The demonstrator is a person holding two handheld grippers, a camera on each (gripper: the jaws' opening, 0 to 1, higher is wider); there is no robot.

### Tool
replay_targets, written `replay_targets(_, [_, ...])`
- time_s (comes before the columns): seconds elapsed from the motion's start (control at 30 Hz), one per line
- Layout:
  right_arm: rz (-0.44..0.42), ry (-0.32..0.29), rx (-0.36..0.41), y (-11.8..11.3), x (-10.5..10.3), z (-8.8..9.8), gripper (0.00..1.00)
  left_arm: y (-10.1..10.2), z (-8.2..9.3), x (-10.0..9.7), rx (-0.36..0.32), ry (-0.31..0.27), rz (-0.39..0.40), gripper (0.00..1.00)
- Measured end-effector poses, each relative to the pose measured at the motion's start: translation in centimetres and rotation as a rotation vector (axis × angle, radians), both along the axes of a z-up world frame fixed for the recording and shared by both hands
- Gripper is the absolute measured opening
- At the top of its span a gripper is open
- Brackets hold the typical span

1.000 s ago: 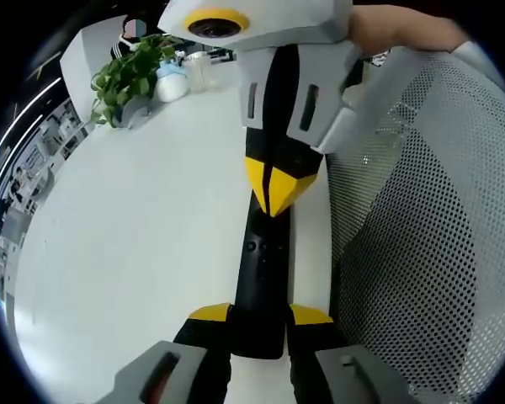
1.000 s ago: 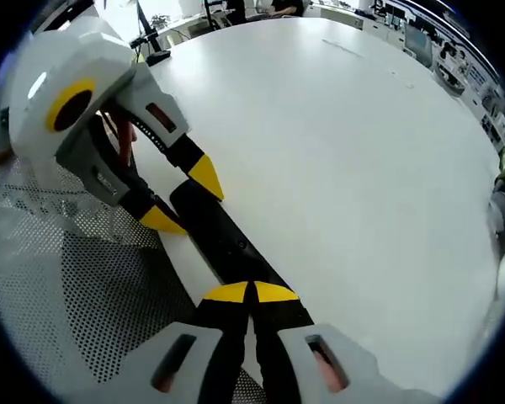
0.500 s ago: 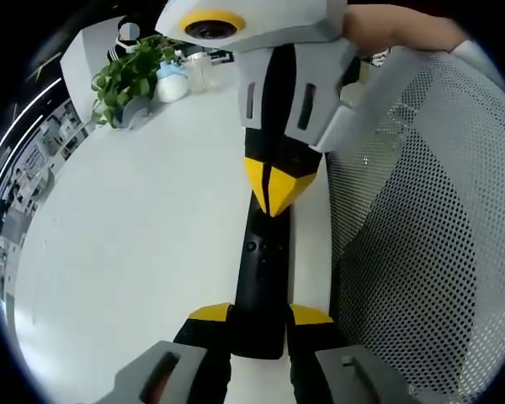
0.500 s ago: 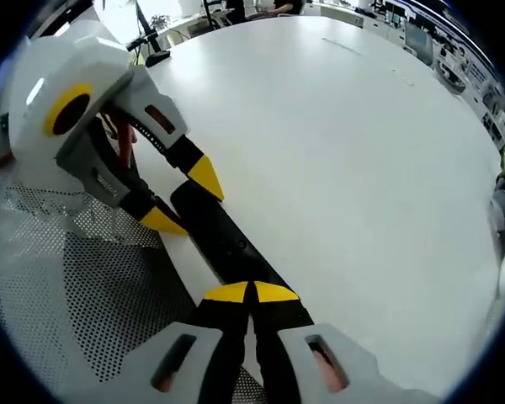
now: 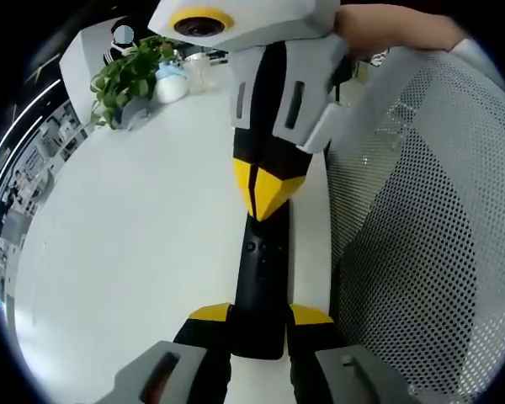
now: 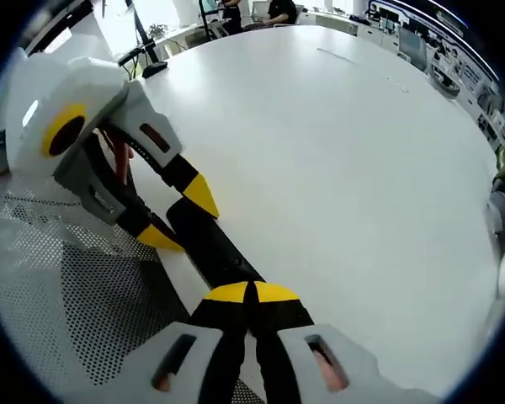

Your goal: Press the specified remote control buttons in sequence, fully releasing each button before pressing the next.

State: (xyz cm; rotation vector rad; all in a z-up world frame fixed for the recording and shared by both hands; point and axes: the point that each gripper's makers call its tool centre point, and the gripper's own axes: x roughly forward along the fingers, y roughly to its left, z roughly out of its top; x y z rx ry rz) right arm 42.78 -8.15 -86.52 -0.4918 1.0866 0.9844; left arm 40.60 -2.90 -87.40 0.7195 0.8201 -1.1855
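Note:
A long black remote control (image 5: 265,261) lies along the edge of a white table (image 5: 135,227). My left gripper (image 5: 259,313) is shut on its near end, one yellow tip on each side. My right gripper (image 5: 264,212) comes down from the top of the left gripper view, jaws shut, its yellow point resting on the remote's far half just above two small buttons. In the right gripper view my right gripper (image 6: 252,292) stands shut over the remote (image 6: 212,246), and the left gripper (image 6: 179,217) holds the other end from the upper left.
A grey mesh chair back (image 5: 421,252) stands close against the table edge beside the remote, also seen as mesh (image 6: 67,295). A potted plant (image 5: 130,76) and small containers (image 5: 172,80) sit at the far side. A person's hand (image 5: 396,25) holds the right gripper.
In the left gripper view the right gripper has shifted slightly left, still on the remote. The right gripper view has tilted a little. The left gripper and the remote have not moved.

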Motion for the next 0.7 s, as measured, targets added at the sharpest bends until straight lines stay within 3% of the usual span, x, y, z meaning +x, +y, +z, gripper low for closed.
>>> replay_targets(0.47, [0.007,-0.012,0.017,-0.06,0.06,-0.3,0.0,-0.07,-0.05,-0.01,0.002,0.002,-0.005,0.24])
replay_targets(0.57, [-0.062,0.037,0.06,-0.1,0.22,-0.31,0.0,-0.09,-0.05,-0.01,0.0,0.006,-0.002,0.24])
replay_targets(0.7, [0.012,-0.007,0.055,0.03,0.09,-0.28,0.0,-0.13,-0.06,0.0,-0.003,0.01,0.003,0.24])
